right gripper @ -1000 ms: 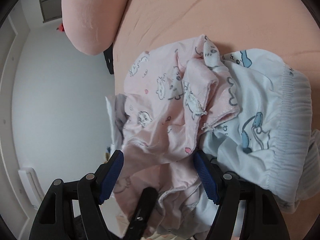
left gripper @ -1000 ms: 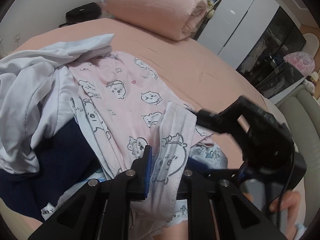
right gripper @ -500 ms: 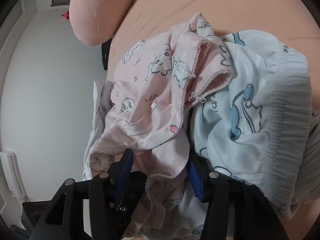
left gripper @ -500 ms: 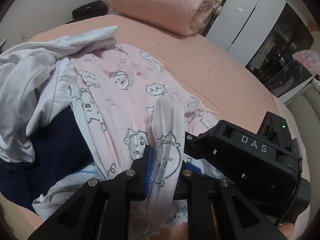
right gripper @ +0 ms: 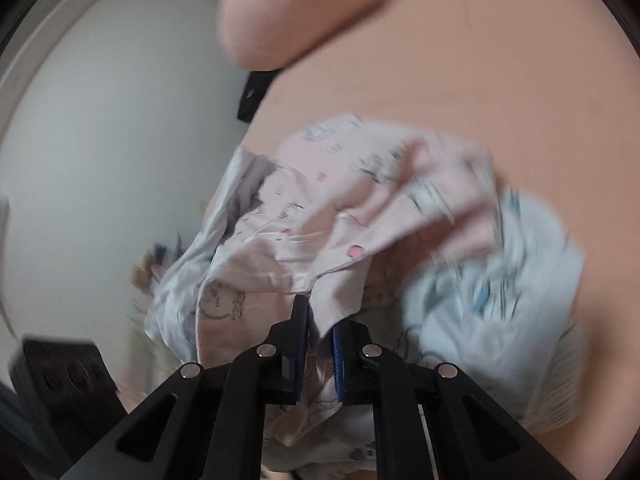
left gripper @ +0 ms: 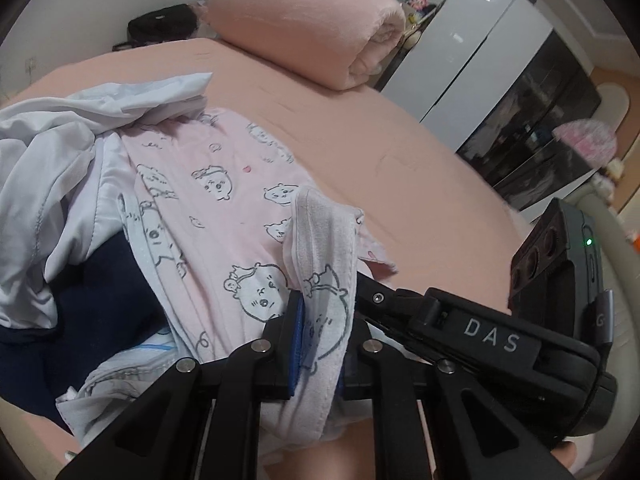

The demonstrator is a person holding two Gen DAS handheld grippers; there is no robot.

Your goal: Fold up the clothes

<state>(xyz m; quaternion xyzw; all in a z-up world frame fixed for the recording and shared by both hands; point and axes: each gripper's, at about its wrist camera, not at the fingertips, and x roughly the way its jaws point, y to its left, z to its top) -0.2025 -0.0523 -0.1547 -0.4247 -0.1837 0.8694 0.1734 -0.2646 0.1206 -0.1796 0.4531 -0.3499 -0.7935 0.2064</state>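
From the left wrist view, the left gripper (left gripper: pixel 316 340) has its fingers clamped on a pale band of the pink pajama (left gripper: pixel 224 200), a hem or waistband printed with little bears. The garment lies crumpled on the pink bed (left gripper: pixel 400 152), partly over a white shirt (left gripper: pixel 60 152) and a navy garment (left gripper: pixel 92 312). The right gripper (left gripper: pixel 500 340) crosses in close at the lower right. A rolled blanket (left gripper: pixel 312 28) sits at the far end of the bed.

From the right wrist view, which is blurred, the right gripper (right gripper: pixel 320 332) has its fingers pinched together on a pink edge of the same pajama (right gripper: pixel 360 200). A light blue garment (right gripper: pixel 500 280) with an elastic band bunches just beside it.

To do this well, I judge both grips should hold the fabric's edge alone, then draw apart evenly so the pajama comes free of the pile and spreads flat without dragging its neighbours.

Only the left view shows the white and navy clothes; only the right shows how closely the blue piece is tangled in.
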